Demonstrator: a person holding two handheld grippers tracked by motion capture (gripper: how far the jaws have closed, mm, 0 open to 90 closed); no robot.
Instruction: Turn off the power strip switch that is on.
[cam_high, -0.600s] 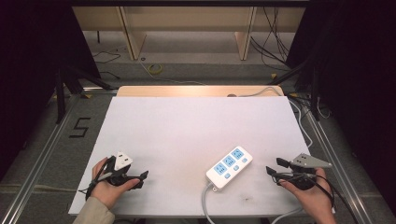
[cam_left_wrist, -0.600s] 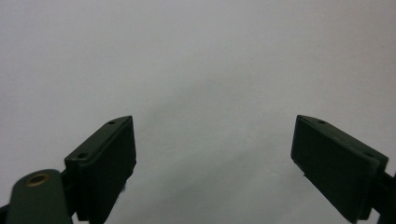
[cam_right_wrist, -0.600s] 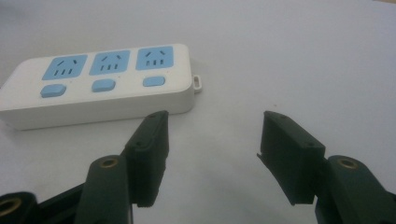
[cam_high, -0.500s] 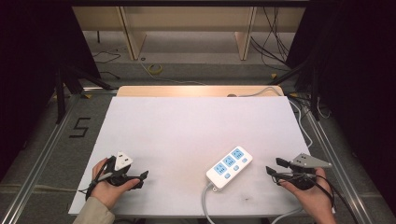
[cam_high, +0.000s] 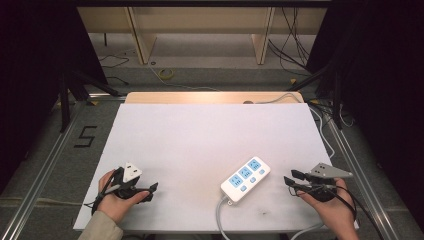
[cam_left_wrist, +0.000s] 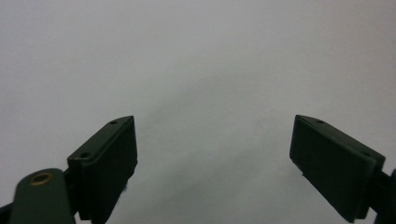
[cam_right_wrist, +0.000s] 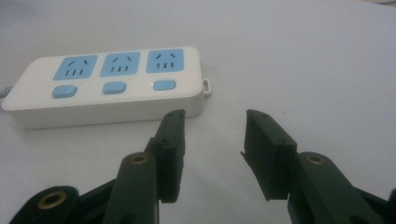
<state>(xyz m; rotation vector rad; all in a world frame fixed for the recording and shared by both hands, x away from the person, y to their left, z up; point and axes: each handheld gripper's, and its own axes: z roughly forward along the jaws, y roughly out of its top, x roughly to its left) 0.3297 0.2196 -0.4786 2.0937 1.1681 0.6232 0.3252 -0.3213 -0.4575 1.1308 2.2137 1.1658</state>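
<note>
The white power strip (cam_high: 245, 179) is lying flat on the white desk (cam_high: 210, 140), toward the five o'clock part of the surface, angled so its long axis is running from about seven o'clock up to one o'clock in the high view. Three blue sockets are showing on its top face, each with a blue button beside it, and its grey cord (cam_high: 219, 220) is leaving the lower end and running off the near edge of the desk at six o'clock. In the right gripper view the power strip (cam_right_wrist: 109, 84) is sitting at about eleven o'clock from the fingers (cam_right_wrist: 170, 149), close to them but apart, with bare desk between the two fingers. The right gripper (cam_high: 292, 181) is resting at the strip's three o'clock side, just beside it without touching, its fingers standing apart and holding nothing, pointing toward the strip; the grey three-cornered plate is sitting on top of it, and the person's right hand (cam_high: 332, 207) is wrapping it from below. Well apart from the strip, at its nine o'clock, the left gripper (cam_high: 150, 190) is lying low over the desk in the person's left hand (cam_high: 117, 200), and its fingers (cam_left_wrist: 105, 163) are spread wide with nothing but plain white desk between them.
</note>
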